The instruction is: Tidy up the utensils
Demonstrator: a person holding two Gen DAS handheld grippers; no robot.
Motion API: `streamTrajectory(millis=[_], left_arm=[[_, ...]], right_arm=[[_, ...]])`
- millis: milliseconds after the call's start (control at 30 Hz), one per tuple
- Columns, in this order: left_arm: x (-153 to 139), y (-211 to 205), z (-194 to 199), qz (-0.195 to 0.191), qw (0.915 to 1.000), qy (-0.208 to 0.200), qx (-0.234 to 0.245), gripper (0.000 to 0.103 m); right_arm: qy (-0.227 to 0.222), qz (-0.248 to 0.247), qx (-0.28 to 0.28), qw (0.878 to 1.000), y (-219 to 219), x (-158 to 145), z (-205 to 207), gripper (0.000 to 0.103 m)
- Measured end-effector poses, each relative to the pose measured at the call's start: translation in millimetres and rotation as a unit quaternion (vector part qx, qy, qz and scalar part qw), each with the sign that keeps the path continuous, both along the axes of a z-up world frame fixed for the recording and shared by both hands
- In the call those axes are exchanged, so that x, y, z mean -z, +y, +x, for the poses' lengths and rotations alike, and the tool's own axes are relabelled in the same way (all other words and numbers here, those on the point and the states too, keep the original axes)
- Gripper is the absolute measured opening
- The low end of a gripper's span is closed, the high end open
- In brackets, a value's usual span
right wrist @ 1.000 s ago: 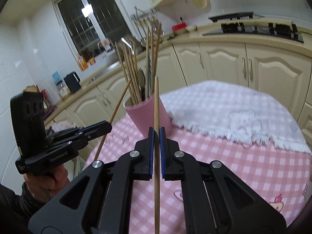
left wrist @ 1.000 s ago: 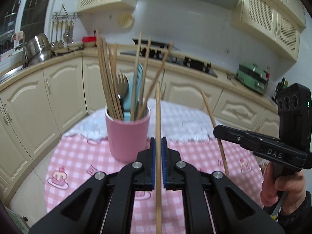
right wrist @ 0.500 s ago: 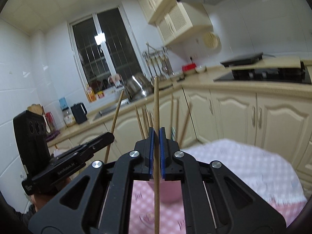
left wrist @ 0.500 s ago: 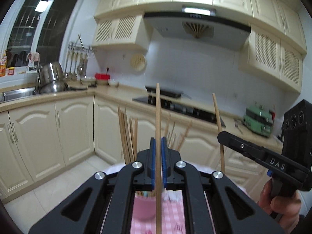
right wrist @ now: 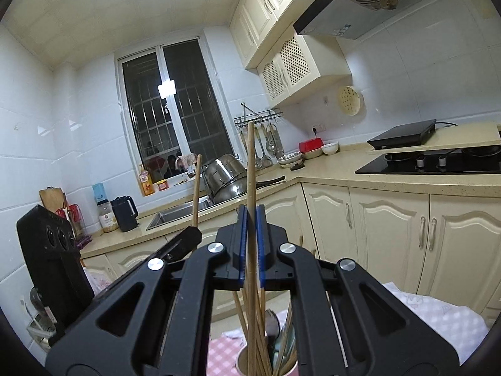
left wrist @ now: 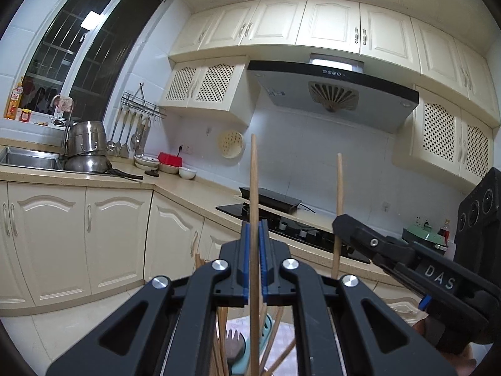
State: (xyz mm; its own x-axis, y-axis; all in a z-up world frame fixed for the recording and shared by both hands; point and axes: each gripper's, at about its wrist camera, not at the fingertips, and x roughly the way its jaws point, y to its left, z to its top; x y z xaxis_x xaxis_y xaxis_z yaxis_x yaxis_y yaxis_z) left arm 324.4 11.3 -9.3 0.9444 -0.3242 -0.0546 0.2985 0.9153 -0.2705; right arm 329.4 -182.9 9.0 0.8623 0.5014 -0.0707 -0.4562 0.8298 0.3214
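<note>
My left gripper (left wrist: 254, 235) is shut on a wooden chopstick (left wrist: 253, 181) that stands upright. Its lower end reaches down among the utensils in the cup (left wrist: 250, 357). My right gripper (right wrist: 250, 222) is shut on another wooden chopstick (right wrist: 250, 169), also upright, its lower end among the sticks in the pink cup (right wrist: 247, 360). The cup holds several chopsticks, a fork (left wrist: 233, 340) and a light blue utensil (left wrist: 247, 354). The right gripper also shows in the left wrist view (left wrist: 341, 222), the left gripper in the right wrist view (right wrist: 191, 235).
A pink checked tablecloth (right wrist: 219, 357) with a white mat (right wrist: 438, 316) lies under the cup. Kitchen counters, a sink (left wrist: 25, 159), pots (left wrist: 86, 148) and a stove (left wrist: 297, 228) stand behind.
Both grippers have risen and tilted up with their chopsticks. They now stand over the cup, which has dropped to the bottom edge of both views.
</note>
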Motion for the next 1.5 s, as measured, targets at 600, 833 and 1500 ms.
streamTrajectory(millis=[600,833,1500], left_arm=[[52.2,-9.0,32.1,0.006,0.9999,0.010,-0.007,0.005],[65.7,-5.9,30.5,0.008,0.9998,0.014,-0.012,0.005],[34.4,31.4,-56.5,0.036,0.9978,0.022,-0.051,0.098]], right_arm=[[0.030,-0.010,-0.001,1.000,12.2,37.5,30.8,0.006],[0.045,-0.019,-0.007,0.999,17.0,47.9,31.7,0.006],[0.039,-0.012,0.035,0.999,-7.7,21.6,-41.6,0.097]])
